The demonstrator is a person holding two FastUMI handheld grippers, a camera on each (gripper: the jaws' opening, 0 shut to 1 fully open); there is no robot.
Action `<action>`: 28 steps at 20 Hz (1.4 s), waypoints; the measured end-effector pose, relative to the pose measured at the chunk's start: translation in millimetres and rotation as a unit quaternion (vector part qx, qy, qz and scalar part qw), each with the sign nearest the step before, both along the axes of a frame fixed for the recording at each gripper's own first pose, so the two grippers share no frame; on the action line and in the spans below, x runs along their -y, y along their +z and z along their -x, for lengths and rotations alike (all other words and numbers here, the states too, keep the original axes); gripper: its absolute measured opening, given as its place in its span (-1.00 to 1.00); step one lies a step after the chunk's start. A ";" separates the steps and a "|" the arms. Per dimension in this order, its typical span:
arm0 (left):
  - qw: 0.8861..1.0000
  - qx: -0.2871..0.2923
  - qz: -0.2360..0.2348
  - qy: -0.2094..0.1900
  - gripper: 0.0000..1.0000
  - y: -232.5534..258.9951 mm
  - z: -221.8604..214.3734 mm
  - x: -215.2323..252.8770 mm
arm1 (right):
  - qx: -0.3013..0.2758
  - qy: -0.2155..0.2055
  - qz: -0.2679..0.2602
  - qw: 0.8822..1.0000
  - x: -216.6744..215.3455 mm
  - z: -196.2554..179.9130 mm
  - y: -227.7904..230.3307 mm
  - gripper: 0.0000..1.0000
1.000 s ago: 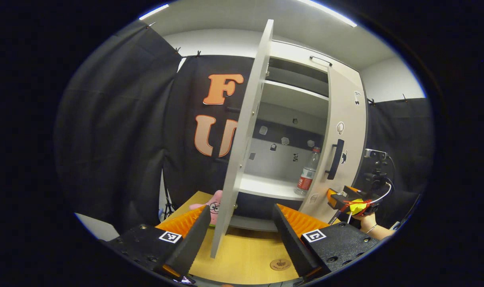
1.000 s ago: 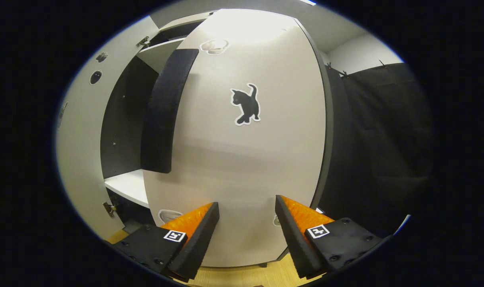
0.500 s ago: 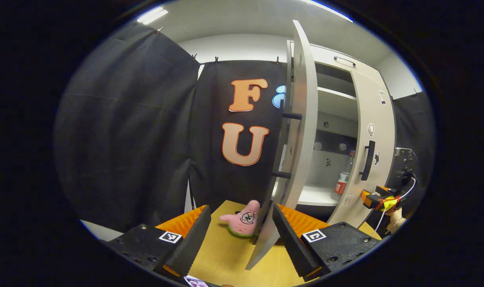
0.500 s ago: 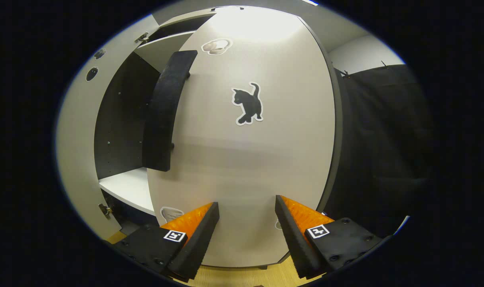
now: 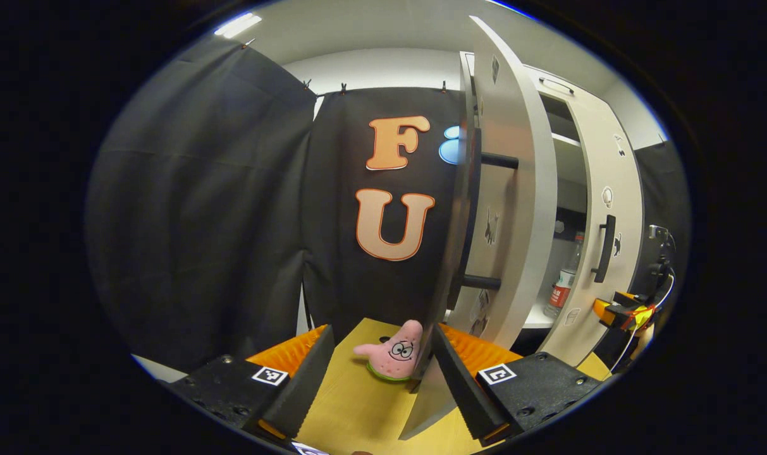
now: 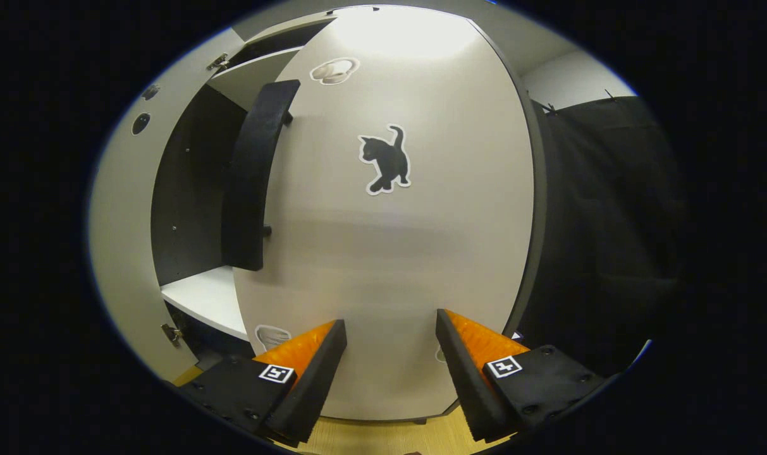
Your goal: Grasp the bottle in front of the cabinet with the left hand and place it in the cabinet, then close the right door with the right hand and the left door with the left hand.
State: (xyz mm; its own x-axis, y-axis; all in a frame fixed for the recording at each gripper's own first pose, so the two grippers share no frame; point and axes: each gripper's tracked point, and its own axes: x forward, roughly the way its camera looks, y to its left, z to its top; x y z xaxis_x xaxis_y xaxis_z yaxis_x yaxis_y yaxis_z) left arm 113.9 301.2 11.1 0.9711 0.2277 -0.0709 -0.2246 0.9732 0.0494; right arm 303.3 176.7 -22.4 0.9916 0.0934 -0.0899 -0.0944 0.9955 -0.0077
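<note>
Pale grey board makes up the cabinet (image 5: 566, 95), which stands on a yellow wooden table (image 5: 358, 404). In the left gripper view the left door (image 5: 516, 208) is seen from its outer side, swung partly toward the front, with its long black handle (image 5: 472, 215) on two pegs. The left gripper (image 5: 380, 370) has its fingers spread wide and holds nothing; the bottom edge of the left door comes down just beside its right finger (image 5: 462, 385), but I cannot tell if they touch. Between the fingers, farther off on the table, sits a pink starfish plush toy (image 5: 392, 357) with a green base. The bottle (image 5: 563, 284), clear with a red label, stands upright on the white shelf (image 5: 535, 319) inside the cabinet, visible in the gap between the two doors. The right door (image 6: 408, 240) is almost shut, with a narrow opening left beside its curved black handle (image 6: 250, 183). It carries a black kitten sticker (image 6: 386, 159). The right gripper (image 6: 389, 366) is also wide open and empty, its fingertips close to the lower face of this door; contact is not clear. In the left gripper view this gripper (image 5: 620, 313) appears at the far right, near the bottom of the right door.
</note>
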 end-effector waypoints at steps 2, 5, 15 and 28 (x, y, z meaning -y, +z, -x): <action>1.000 -0.004 0.006 -0.011 0.87 -3.0 -3.7 9.6 | 0.003 -0.001 -0.004 1.000 9.2 12.1 4.4 0.90; 0.999 -0.010 0.020 -0.040 0.87 -8.4 -1.5 34.2 | 0.011 -0.004 0.001 1.000 25.5 31.5 15.4 0.90; 0.994 -0.020 0.008 -0.109 0.87 -15.5 -14.4 92.1 | 0.040 -0.031 -0.001 0.999 92.9 104.0 61.0 0.90; 0.988 -0.032 0.004 -0.151 0.86 -30.3 -46.2 120.2 | 0.055 -0.073 0.004 0.996 151.8 175.0 87.9 0.89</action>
